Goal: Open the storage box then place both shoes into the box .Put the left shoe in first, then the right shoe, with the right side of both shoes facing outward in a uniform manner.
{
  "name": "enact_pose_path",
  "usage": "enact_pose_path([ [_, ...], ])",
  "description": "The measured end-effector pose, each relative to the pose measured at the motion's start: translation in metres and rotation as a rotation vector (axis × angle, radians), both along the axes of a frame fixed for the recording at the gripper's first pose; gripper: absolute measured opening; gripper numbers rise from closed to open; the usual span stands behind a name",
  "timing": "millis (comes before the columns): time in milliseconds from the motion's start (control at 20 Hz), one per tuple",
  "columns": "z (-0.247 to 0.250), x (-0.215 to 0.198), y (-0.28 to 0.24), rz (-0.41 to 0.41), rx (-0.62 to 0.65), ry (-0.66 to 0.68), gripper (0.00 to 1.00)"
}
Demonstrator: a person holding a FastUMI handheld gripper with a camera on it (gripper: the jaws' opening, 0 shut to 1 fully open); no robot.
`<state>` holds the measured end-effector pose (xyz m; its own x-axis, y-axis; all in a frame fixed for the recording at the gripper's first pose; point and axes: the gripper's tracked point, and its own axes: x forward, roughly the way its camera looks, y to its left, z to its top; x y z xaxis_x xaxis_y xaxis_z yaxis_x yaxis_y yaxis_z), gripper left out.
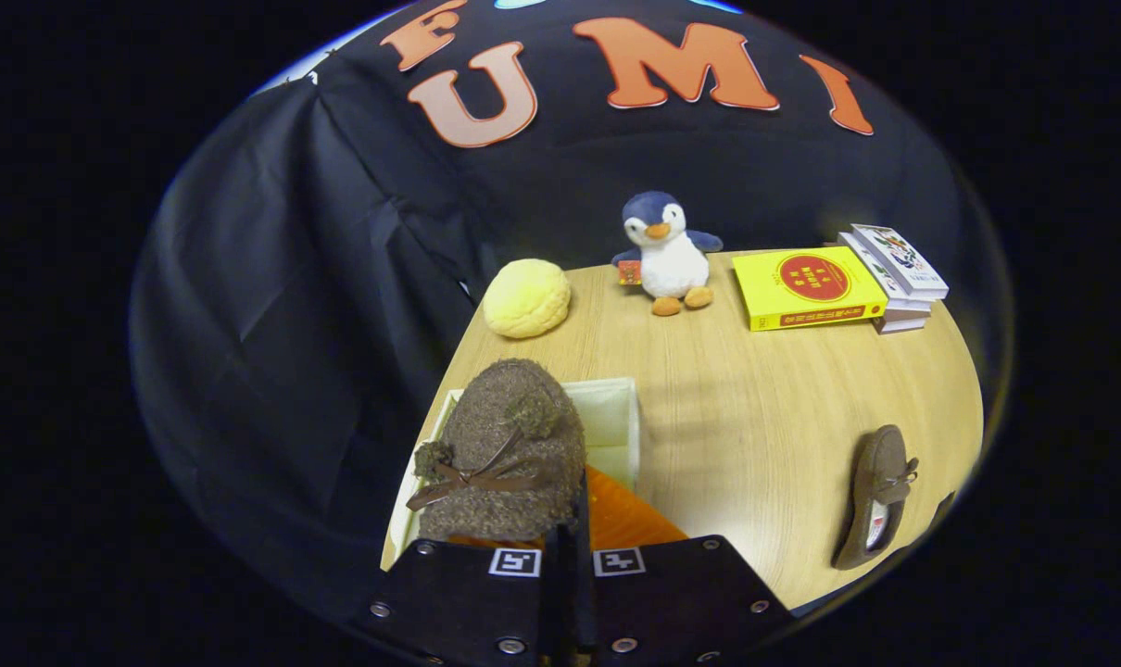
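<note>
My gripper [568, 537] is shut on a brown fuzzy shoe [505, 454] with a bow and pompoms, holding it by its rear edge. The shoe hangs toe-forward just ahead of the fingers, above the open storage box [616, 417], whose pale inside wall shows to the shoe's right. An orange part of the box [625, 519] lies beside the fingers. The second brown shoe [880, 496] lies on the wooden table far off to the right, its sole side partly turned toward me.
At the table's back stand a yellow round plush bun [526, 296], a penguin toy [664, 255], a yellow book [809, 287] and a stack of books [894, 273]. Bare wooden table [755, 417] stretches between the box and the second shoe.
</note>
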<state>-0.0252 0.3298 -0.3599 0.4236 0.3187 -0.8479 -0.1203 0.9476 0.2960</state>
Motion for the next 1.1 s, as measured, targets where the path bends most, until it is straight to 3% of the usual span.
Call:
enact_pose_path([
  [400, -0.072, -0.019, 0.044, 0.054, -0.109, 0.159, 0.06],
  [800, -0.123, -0.049, 0.072, 0.046, -0.195, 0.313, 0.08],
  [1100, -0.12, -0.079, 0.081, 0.124, -0.128, 0.434, 0.23],
])
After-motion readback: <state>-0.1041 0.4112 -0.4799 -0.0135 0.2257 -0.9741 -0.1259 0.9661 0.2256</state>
